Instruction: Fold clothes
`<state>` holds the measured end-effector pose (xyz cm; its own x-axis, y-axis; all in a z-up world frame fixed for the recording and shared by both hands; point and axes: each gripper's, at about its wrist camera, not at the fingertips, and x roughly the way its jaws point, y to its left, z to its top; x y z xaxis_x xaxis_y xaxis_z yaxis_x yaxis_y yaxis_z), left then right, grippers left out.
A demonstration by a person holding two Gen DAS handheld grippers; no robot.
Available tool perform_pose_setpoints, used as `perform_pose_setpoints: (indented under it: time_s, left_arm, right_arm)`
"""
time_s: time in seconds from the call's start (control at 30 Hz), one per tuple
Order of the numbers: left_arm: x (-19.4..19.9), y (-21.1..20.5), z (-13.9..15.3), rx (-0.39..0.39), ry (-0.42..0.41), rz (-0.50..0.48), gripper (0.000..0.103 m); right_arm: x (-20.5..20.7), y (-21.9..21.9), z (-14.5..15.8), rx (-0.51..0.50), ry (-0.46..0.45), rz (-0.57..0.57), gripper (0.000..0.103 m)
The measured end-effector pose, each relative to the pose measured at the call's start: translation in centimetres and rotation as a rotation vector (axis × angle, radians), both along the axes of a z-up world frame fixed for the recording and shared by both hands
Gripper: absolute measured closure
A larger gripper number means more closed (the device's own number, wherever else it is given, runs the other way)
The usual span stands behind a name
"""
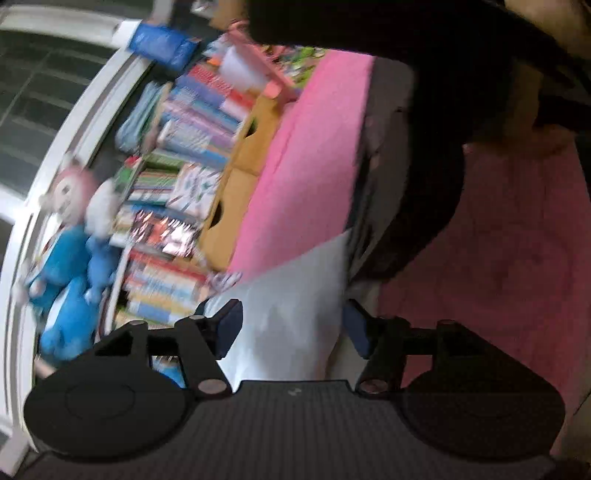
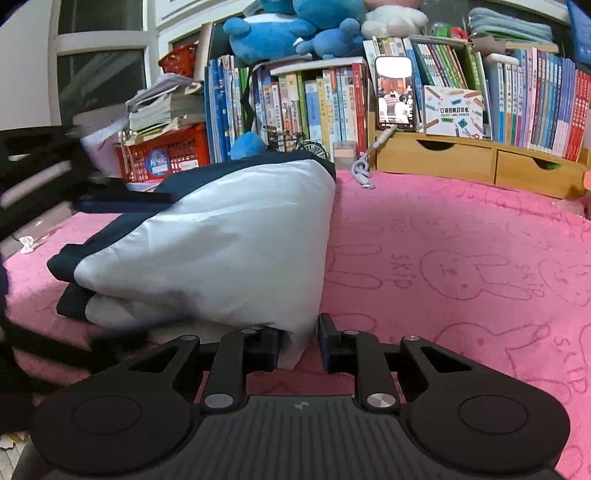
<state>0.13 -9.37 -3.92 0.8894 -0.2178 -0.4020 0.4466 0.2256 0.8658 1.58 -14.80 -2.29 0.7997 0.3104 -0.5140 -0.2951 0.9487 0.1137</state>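
Observation:
A folded garment [image 2: 221,240], white with a navy trim, lies on the pink rabbit-print cover [image 2: 461,258]. Its near corner runs down between the fingers of my right gripper [image 2: 297,341], which is shut on that white corner low over the cover. The left wrist view is blurred and tilted. There the white cloth [image 1: 295,295] lies between the wide-apart fingers of my left gripper [image 1: 291,326], and the pads stand clear of it, so it is open. Dark fabric [image 1: 406,184] rises behind the white cloth.
Along the back stand books [image 2: 317,103], a wooden drawer shelf [image 2: 461,158] holding a phone [image 2: 395,94], blue plush toys [image 2: 295,33] and a red crate [image 2: 166,155]. A blurred black shape [image 2: 33,173] fills the left edge. A window [image 1: 33,92] is at the left.

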Motion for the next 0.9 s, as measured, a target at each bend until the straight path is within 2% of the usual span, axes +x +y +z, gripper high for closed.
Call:
perform_pose_setpoints:
  time_s: [0.07,0.1,0.13,0.27,0.33,0.4,0.5,0.57,0.63,0.7,0.83,0.9]
  left_arm:
    - [1.5,-0.7,-1.3,0.036,0.013,0.002,0.051]
    - [2.4,-0.6,-1.5,0.036,0.027,0.028,0.069]
    - [3.3,-0.5,-1.7,0.036,0.041,0.055,0.077]
    - [5.0,1.3,-1.8,0.038,0.077,0.159,0.082]
    - [4.9,3.1,-1.7,0.044,0.103,0.23,0.087]
    - [4.2,5.2,-1.7,0.033,0.104,0.3,0.088]
    - [3.1,7.8,-1.7,0.01,0.1,0.378,0.091]
    - [2.3,9.0,-1.8,-0.004,0.093,0.412,0.093]
    - [0.9,9.7,-2.6,0.019,0.051,0.405,0.097]
    - [0.5,9.9,-2.8,-0.002,0.043,0.413,0.098]
    - [-0.2,10.2,-2.6,-0.049,0.045,0.422,0.097]
    - [-0.7,10.4,-2.6,-0.067,0.043,0.421,0.097]
  right_arm:
    - [0.1,-0.1,0.1,0.011,0.005,0.0,0.081]
    - [0.1,-0.2,0.1,0.015,0.008,-0.001,0.081]
    - [0.0,-0.2,0.1,0.017,0.009,-0.004,0.08]
    - [0.0,0.0,0.1,-0.005,0.01,-0.022,0.076]
    - [0.2,0.0,0.2,-0.009,0.016,-0.043,0.067]
    - [0.3,-0.3,0.2,-0.002,0.026,-0.074,0.05]
    - [0.6,-0.5,0.2,0.005,0.035,-0.1,0.038]
    - [0.6,-0.4,0.2,-0.007,0.032,-0.108,0.036]
    - [0.6,-0.3,0.2,-0.019,0.021,-0.117,0.034]
    - [0.2,0.0,0.3,-0.05,-0.007,-0.124,0.033]
    - [-1.1,1.3,0.7,-0.188,-0.118,-0.13,0.032]
    - [-1.7,2.1,0.6,-0.266,-0.164,-0.127,0.027]
